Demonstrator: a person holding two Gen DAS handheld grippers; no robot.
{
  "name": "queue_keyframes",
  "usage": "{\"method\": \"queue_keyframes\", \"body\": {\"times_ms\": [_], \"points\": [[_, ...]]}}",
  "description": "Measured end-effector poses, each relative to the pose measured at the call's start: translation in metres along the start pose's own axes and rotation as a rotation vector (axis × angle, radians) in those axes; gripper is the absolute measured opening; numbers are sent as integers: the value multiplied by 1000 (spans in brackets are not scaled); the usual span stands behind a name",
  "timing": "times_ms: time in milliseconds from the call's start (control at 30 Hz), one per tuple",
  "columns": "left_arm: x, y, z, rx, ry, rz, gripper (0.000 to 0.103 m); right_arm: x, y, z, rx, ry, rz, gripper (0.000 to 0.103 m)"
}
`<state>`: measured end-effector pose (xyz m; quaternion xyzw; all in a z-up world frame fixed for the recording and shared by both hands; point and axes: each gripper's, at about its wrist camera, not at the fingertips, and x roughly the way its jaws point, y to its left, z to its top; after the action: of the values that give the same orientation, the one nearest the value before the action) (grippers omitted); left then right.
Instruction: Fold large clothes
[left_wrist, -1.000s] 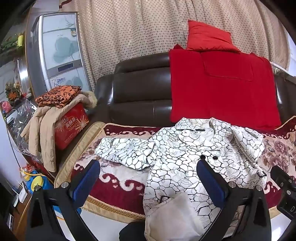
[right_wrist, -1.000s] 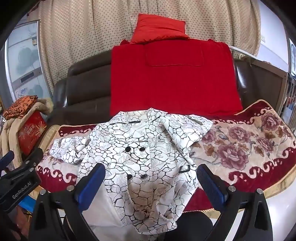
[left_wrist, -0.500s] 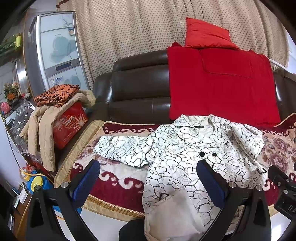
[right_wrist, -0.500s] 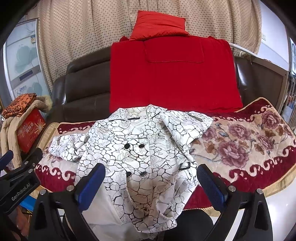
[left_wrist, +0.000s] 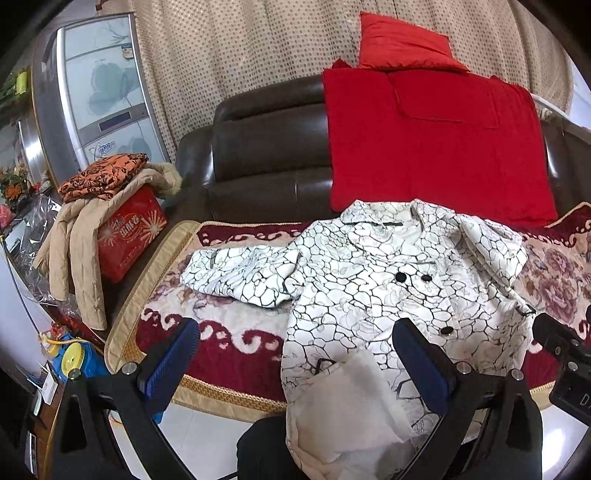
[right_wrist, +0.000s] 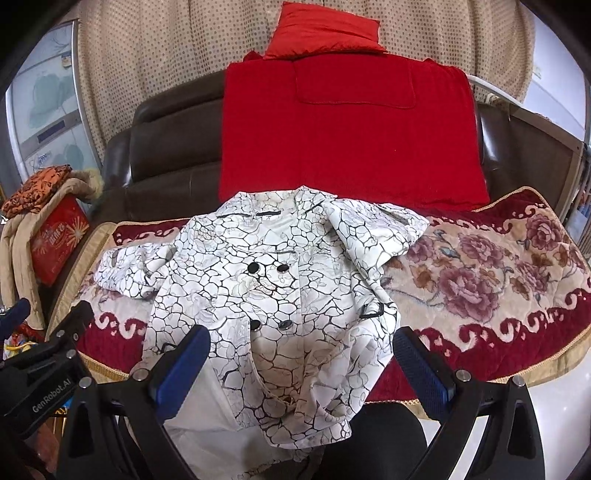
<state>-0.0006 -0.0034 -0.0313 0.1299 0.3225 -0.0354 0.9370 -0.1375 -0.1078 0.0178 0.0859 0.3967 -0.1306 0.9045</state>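
At 9 o'clock in the left wrist view a beige coat (left_wrist: 74, 240) drapes over a red box (left_wrist: 129, 232), with a folded orange cloth (left_wrist: 101, 177) on top. A brown sofa (left_wrist: 266, 155) fills the middle, its seat covered by a flowered blanket (left_wrist: 221, 332). The task's thing, a white jacket (left_wrist: 388, 288) with a black crackle print and black buttons, lies face up on the blanket at the centre, collar toward 12 o'clock. One sleeve reaches out toward 9 o'clock; the other is folded across the chest at 3 o'clock. Its hem hangs over the front edge of the seat at 6 o'clock, with pale lining showing. Behind it at 1 o'clock a red cover (left_wrist: 436, 147) hangs over the sofa back, with a red pillow (left_wrist: 402, 48) on top.

The left gripper (left_wrist: 295, 354) hovers at 6 o'clock, fingers wide and empty, straddling the jacket's lower left part. The right gripper (right_wrist: 301, 354) hovers over the hem, fingers also wide, gripping nothing
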Motion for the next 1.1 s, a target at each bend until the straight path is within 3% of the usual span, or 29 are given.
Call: {"method": "queue_keyframes", "body": {"times_ms": [1100], "points": [[30,-9,6,27,23,15,103,26,-17,10,40,27,-4,101]]}}
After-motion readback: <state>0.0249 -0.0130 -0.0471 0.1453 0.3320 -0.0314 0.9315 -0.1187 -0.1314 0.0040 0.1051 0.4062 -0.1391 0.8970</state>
